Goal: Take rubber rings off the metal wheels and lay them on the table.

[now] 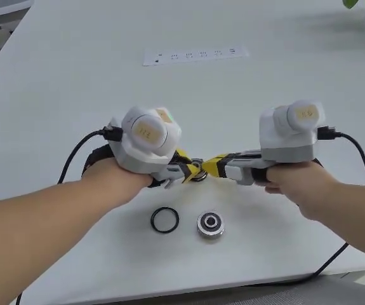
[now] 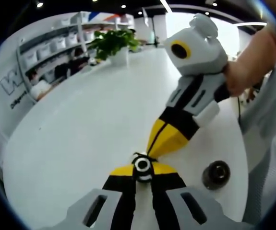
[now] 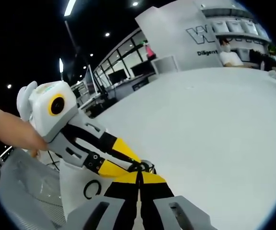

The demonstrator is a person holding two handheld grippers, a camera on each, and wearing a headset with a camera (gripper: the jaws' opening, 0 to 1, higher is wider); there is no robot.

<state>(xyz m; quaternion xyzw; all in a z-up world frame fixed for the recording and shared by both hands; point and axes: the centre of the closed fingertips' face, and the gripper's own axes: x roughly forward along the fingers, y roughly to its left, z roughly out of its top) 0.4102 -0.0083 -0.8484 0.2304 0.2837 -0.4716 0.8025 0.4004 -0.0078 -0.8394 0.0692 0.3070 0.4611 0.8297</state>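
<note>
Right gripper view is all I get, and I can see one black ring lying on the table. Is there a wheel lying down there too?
Observer: Yes. In the head view a metal wheel lies on the table just right of the rubber ring, not touching it.
Operator: Is anything else on the table?
Observer: Farther back, a white socket strip sits in the tabletop.
Operator: What does the thing my jaws are poking look like from the other side?
Observer: The left gripper view sees it face-on: a small wheel with a pale centre and a black band around it, pinched in the left gripper.
</note>
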